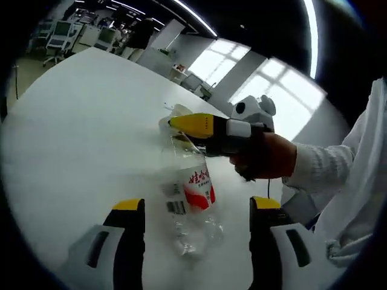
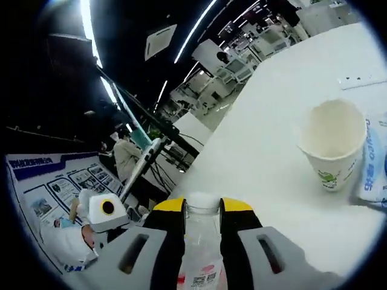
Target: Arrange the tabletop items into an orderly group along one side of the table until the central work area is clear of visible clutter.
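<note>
Two claws meet at one clear plastic bottle [image 1: 190, 193] on the white surface [image 1: 72, 121]. The right claw [image 2: 202, 211] is clamped on its neck, just under the white cap. The left claw [image 1: 196, 208] stands apart, with the bottle's body between its jaws but not touching; the bottle's long axis runs away from it. The bottle looks empty. Nearby, a paper cup [image 2: 332, 145] stands upright and empty.

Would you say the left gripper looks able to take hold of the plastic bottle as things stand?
Probably yes: the left gripper is open, and the plastic bottle lies between its jaws. The right gripper is already shut on the bottle's neck, higher up, so the lower body is free.
</note>
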{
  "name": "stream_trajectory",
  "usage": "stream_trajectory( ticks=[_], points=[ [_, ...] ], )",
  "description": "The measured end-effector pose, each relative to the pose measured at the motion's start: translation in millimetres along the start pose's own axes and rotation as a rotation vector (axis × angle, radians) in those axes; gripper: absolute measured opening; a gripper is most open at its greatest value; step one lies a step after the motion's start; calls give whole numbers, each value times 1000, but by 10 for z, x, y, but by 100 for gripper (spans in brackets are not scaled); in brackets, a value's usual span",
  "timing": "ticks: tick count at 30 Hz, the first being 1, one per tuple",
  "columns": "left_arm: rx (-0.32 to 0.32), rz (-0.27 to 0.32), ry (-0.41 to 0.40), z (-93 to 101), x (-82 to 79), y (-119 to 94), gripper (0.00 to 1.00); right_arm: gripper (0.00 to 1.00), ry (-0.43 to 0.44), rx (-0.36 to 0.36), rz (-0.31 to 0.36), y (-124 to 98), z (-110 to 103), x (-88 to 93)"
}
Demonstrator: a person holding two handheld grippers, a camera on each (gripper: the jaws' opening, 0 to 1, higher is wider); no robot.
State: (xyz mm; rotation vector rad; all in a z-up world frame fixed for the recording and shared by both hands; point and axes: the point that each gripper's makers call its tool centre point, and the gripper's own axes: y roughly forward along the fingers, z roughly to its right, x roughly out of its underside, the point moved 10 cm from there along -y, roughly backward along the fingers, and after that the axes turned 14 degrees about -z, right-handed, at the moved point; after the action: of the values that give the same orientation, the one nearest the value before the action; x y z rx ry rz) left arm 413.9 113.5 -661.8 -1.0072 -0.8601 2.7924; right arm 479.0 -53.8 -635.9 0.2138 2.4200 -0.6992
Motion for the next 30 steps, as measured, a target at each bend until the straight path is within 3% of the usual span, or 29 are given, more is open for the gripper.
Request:
stream_trajectory(
  ticks=[4,9,20,30],
  points=[
    [-5,-33,13,-72,-27,69,63,19,-45,20,-9,-79,-102,2],
    [57,-43,61,-25,-31,101,42,19,-122,42,-18,-175,-262,43],
    [104,-76,160,62,29,138,38,18,-214,95,-28,-339,-471,136],
    [114,-88,177,120,-42,167,36,18,-287,116,-24,-409,-628,132]
  ],
)
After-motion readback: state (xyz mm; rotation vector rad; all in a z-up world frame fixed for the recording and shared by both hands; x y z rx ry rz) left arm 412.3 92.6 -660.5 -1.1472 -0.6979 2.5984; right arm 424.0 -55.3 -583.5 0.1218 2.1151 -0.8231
